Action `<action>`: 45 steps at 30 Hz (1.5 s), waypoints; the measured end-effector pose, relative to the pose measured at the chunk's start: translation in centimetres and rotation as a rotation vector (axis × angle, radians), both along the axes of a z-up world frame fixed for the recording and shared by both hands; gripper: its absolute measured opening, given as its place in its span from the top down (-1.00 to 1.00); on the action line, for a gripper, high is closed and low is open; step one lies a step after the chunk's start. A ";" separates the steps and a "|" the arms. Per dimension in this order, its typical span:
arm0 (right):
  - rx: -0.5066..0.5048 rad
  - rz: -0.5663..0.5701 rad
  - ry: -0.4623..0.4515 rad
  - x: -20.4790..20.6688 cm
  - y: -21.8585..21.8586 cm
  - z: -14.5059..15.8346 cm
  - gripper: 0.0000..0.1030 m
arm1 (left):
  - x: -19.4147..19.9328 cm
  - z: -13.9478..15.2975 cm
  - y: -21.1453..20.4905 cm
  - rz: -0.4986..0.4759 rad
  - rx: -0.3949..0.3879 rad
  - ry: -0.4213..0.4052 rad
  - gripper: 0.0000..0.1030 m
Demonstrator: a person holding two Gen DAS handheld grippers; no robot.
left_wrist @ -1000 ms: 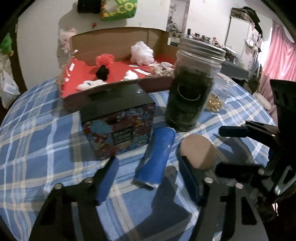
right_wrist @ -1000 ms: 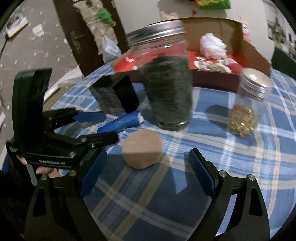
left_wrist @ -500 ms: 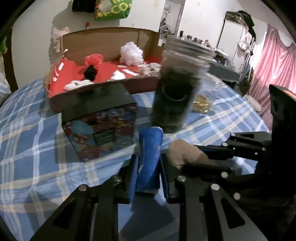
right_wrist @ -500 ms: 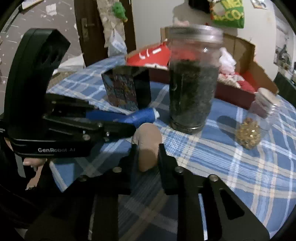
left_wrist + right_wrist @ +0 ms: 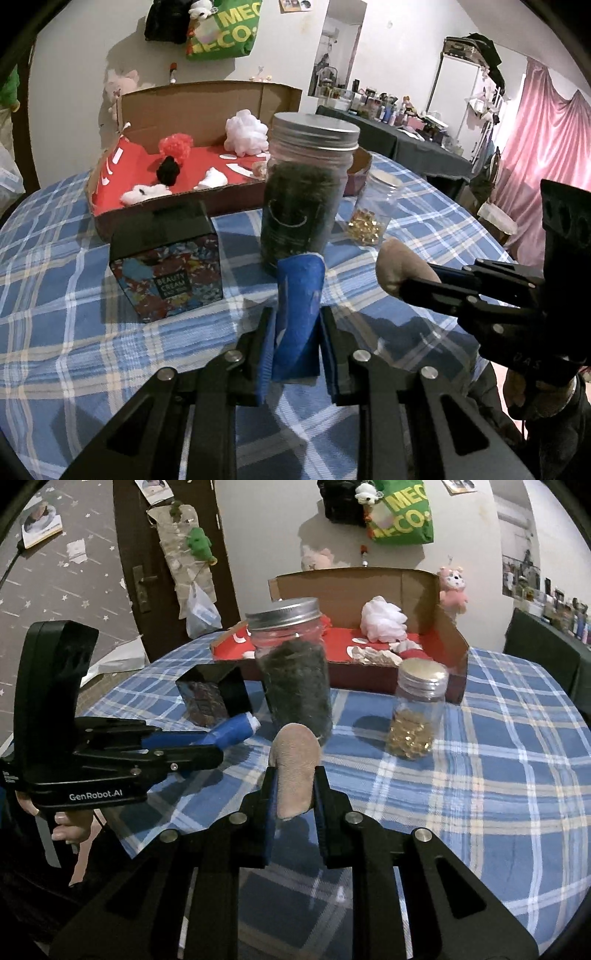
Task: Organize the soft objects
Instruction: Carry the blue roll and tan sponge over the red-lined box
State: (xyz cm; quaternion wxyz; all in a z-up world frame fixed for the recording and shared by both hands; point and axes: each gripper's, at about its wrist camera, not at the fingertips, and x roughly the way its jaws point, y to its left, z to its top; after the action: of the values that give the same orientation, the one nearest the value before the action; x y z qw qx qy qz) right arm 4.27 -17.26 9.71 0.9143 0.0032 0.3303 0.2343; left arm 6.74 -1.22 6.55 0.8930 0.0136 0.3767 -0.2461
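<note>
My left gripper is shut on a blue soft roll and holds it above the checked tablecloth. It also shows in the right wrist view. My right gripper is shut on a tan soft pad, squeezed between the pads and lifted off the table. The pad also shows in the left wrist view. A cardboard box with a red lining stands at the back and holds a white puff, a red puff and a black puff.
A tall jar of dark contents stands mid-table in front of the box. A small jar of gold bits is to its right. A black patterned carton is on the left. The round table's edge drops off at the right.
Both grippers closed from open: the left on the blue roll, the right on the tan pad. Both objects have since been lifted off the tablecloth.
</note>
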 end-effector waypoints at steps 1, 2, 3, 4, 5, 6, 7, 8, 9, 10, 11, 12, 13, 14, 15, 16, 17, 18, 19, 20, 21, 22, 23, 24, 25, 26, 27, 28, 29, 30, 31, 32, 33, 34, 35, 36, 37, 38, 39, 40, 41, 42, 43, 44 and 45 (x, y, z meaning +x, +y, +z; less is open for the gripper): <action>0.000 -0.002 0.001 -0.1 -0.1 0.0 0.67 | 0.0 0.0 -0.1 0.002 0.001 0.000 0.52; 0.001 -0.002 0.000 -0.2 -0.1 0.0 0.67 | 0.0 0.0 -0.1 0.000 0.000 0.003 0.52; 0.001 -0.002 0.000 -0.2 -0.1 0.0 0.67 | 0.0 0.0 -0.1 0.001 -0.001 0.004 0.52; 0.002 -0.003 -0.001 -0.2 -0.2 0.0 0.67 | 0.0 0.0 -0.2 0.003 -0.001 0.004 0.52; 0.004 -0.001 -0.001 -0.2 -0.2 0.0 0.67 | 0.0 0.0 -0.2 0.004 0.000 0.005 0.52; 0.004 -0.001 -0.001 -0.2 -0.2 0.1 0.67 | 0.0 0.0 -0.3 0.004 0.001 0.003 0.52; 0.000 -0.005 -0.003 -0.2 -0.2 0.0 0.67 | 0.0 0.0 -0.2 0.006 0.002 0.002 0.52; 0.000 -0.007 -0.003 -0.2 -0.3 0.1 0.67 | 0.0 0.1 -0.2 0.009 0.002 -0.001 0.52; -0.001 -0.009 -0.003 -0.2 -0.3 0.1 0.67 | -0.1 0.2 -0.2 0.012 0.003 -0.004 0.52; 0.001 -0.014 -0.003 -0.2 -0.5 0.2 0.67 | -0.1 0.4 -0.2 0.016 0.004 -0.007 0.52; 0.002 -0.018 -0.003 -0.2 -0.7 0.3 0.67 | -0.1 0.6 0.0 0.022 0.004 -0.010 0.52; 0.003 -0.026 -0.005 -0.2 -1.0 0.5 0.67 | -0.1 0.7 0.1 0.025 0.004 -0.012 0.52; 0.004 -0.032 -0.004 -0.1 -1.1 0.6 0.67 | 0.0 1.0 0.2 0.029 0.008 -0.015 0.52; 0.005 -0.037 -0.004 0.0 -1.4 0.7 0.67 | 0.0 1.2 0.3 0.035 0.012 -0.019 0.52; 0.010 -0.046 -0.006 0.1 -1.7 1.0 0.67 | 0.1 1.5 0.5 0.042 0.016 -0.023 0.52; 0.012 -0.051 -0.008 0.1 -1.9 1.2 0.67 | 0.1 1.7 0.7 0.047 0.018 -0.026 0.52; 0.012 -0.058 -0.014 0.2 -2.1 1.4 0.67 | 0.2 2.0 0.9 0.054 0.021 -0.031 0.52; 0.010 -0.064 -0.019 0.3 -2.3 1.6 0.67 | 0.2 2.4 1.1 0.061 0.024 -0.037 0.52; 0.008 -0.073 -0.025 0.4 -2.6 1.9 0.67 | 0.2 2.6 1.3 0.066 0.025 -0.041 0.52; 0.009 -0.078 -0.028 0.5 -2.7 2.1 0.67 | 0.3 2.9 1.6 0.072 0.026 -0.047 0.52; 0.010 -0.083 -0.029 0.6 -2.9 2.3 0.67 | 0.3 3.1 1.7 0.076 0.028 -0.050 0.52; 0.010 -0.088 -0.033 0.8 -3.1 2.5 0.67 | 0.3 3.3 1.8 0.078 0.029 -0.053 0.52; 0.009 -0.092 -0.037 0.8 -3.2 2.7 0.67 | 0.4 3.5 1.9 0.081 0.033 -0.057 0.52; 0.006 -0.096 -0.042 0.9 -3.2 2.8 0.67 | 0.4 3.6 2.0 0.084 0.035 -0.059 0.52; 0.007 -0.097 -0.044 1.0 -3.3 2.8 0.67 | 0.4 3.6 2.0 0.085 0.037 -0.058 0.52; 0.008 -0.098 -0.044 1.1 -3.3 2.9 0.67 | 0.5 3.5 2.1 0.086 0.037 -0.057 0.52; 0.007 -0.100 -0.041 1.2 -3.4 2.9 0.67 | 0.6 3.5 2.1 0.087 0.037 -0.052 0.52; 0.007 -0.101 -0.040 1.2 -3.4 3.0 0.67 | 0.6 3.4 2.1 0.089 0.038 -0.049 0.52; 0.007 -0.103 -0.040 1.3 -3.5 3.0 0.67 | 0.7 3.4 2.1 0.092 0.037 -0.044 0.52; 0.008 -0.103 -0.040 1.4 -3.6 3.1 0.67 | 0.8 3.4 2.2 0.094 0.035 -0.041 0.52; 0.006 -0.105 -0.042 1.4 -3.6 3.3 0.67 | 0.8 3.5 2.2 0.095 0.033 -0.040 0.52; 0.005 -0.107 -0.045 1.5 -3.6 3.5 0.67 | 0.8 3.7 2.2 0.096 0.033 -0.043 0.52; 0.005 -0.109 -0.048 1.5 -3.8 3.6 0.67 | 0.8 3.9 2.2 0.098 0.033 -0.046 0.52; 0.006 -0.112 -0.052 1.6 -3.9 3.9 0.67 | 0.9 4.1 2.3 0.100 0.032 -0.051 0.52; 0.006 -0.115 -0.056 1.7 -4.0 4.1 0.67 | 0.9 4.4 2.4 0.101 0.032 -0.056 0.52; 0.006 -0.119 -0.060 1.9 -4.1 4.3 0.67 | 0.9 4.7 2.5 0.104 0.031 -0.062 0.52; 0.007 -0.121 -0.066 2.0 -4.2 4.6 0.67 | 1.1 5.0 2.6 0.107 0.031 -0.066 0.52; 0.008 -0.123 -0.069 2.2 -4.3 4.9 0.67 | 1.2 5.3 2.8 0.112 0.031 -0.071 0.52; 0.007 -0.125 -0.073 2.4 -4.4 5.2 0.67 | 1.3 5.6 2.9 0.115 0.031 -0.075 0.52; 0.005 -0.128 -0.077 2.5 -4.4 5.4 0.67 | 1.5 5.9 3.0 0.118 0.030 -0.080 0.52; 0.003 -0.129 -0.081 2.7 -4.5 5.6 0.67 | 1.6 6.1 3.2 0.121 0.030 -0.082 0.52; 0.002 -0.129 -0.083 2.9 -4.5 5.8 0.67 | 1.9 6.4 3.3 0.125 0.030 -0.086 0.52; 0.001 -0.129 -0.087 3.1 -4.6 6.0 0.67 | 2.1 6.6 3.4 0.129 0.030 -0.090 0.52; 0.001 -0.129 -0.091 3.4 -4.7 6.2 0.67 | 2.4 6.8 3.5 0.130 0.030 -0.091 0.52; -0.001 -0.129 -0.094 3.6 -4.7 6.3 0.67 | 2.7 7.0 3.6 0.134 0.029 -0.093 0.52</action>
State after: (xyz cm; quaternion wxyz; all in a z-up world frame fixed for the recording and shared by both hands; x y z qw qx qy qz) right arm 7.89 -21.99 16.05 0.9420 0.0128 0.2861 0.1748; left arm 9.47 2.39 13.53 0.9236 0.0129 0.3385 -0.1793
